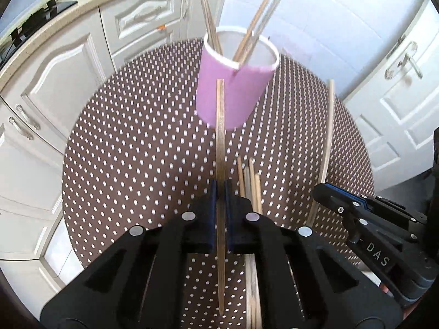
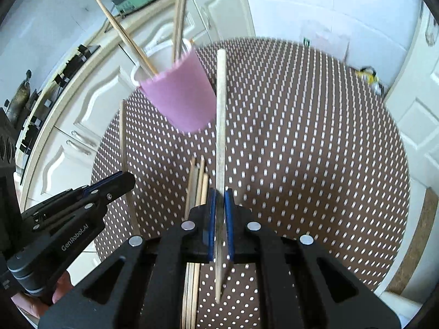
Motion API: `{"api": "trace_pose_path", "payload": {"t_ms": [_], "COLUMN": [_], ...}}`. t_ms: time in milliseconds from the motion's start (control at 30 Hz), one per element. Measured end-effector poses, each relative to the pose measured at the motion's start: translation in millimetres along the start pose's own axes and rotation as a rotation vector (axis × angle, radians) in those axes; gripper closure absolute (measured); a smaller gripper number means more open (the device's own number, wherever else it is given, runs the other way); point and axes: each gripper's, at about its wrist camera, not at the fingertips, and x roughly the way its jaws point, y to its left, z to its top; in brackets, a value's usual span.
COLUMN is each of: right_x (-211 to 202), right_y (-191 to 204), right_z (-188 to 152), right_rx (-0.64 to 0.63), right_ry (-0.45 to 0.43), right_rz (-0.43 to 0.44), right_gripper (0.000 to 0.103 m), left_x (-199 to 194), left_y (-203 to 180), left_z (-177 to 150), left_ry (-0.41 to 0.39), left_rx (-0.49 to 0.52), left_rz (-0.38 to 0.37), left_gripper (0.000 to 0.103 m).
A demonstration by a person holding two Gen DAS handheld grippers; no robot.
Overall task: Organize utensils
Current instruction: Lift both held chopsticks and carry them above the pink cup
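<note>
My left gripper (image 1: 220, 189) is shut on a wooden chopstick (image 1: 220, 126) that points toward a pink cup (image 1: 233, 90). The cup stands on the dotted table and holds several chopsticks. My right gripper (image 2: 220, 195) is shut on a paler chopstick (image 2: 221, 104), whose tip passes just right of the pink cup (image 2: 181, 98). Each gripper shows in the other view: the right gripper (image 1: 322, 190) with its stick (image 1: 328, 137), the left gripper (image 2: 127, 179) with its stick (image 2: 123, 148). A loose bundle of chopsticks (image 1: 250, 183) (image 2: 199, 181) lies on the table between the two grippers.
The round table wears a brown cloth with white dots (image 1: 131, 150) (image 2: 315, 137). White cabinets (image 1: 68, 63) under a countertop curve round the left side. A white door (image 1: 397, 87) stands on the right. A small yellow object (image 2: 367, 74) lies past the table's far edge.
</note>
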Motion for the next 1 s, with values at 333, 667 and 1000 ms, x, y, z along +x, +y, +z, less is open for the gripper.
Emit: {"api": "trace_pose_path", "payload": {"t_ms": [333,667,1000], "right_x": [-30.5,29.6,92.3], "right_y": [6.5,-12.1,-10.8], "right_z": [27.0,29.4,28.7], "right_rx": [-0.018,0.041,0.050], "right_ry": [-0.128,0.070,0.209], "right_rz": [0.003,-0.109,-0.148], "right_gripper": [0.097,0.080,0.069], "left_x": [-42.0,-44.4,-18.2], "left_y": [0.6,3.0,13.9], "left_z": [28.9,29.2,28.5], "left_ry": [-0.125,-0.123,-0.044], "left_rx": [-0.006,0.003,-0.006], "left_rz": [-0.005,0.002,0.010], "left_gripper": [0.097,0.097,0.097]}}
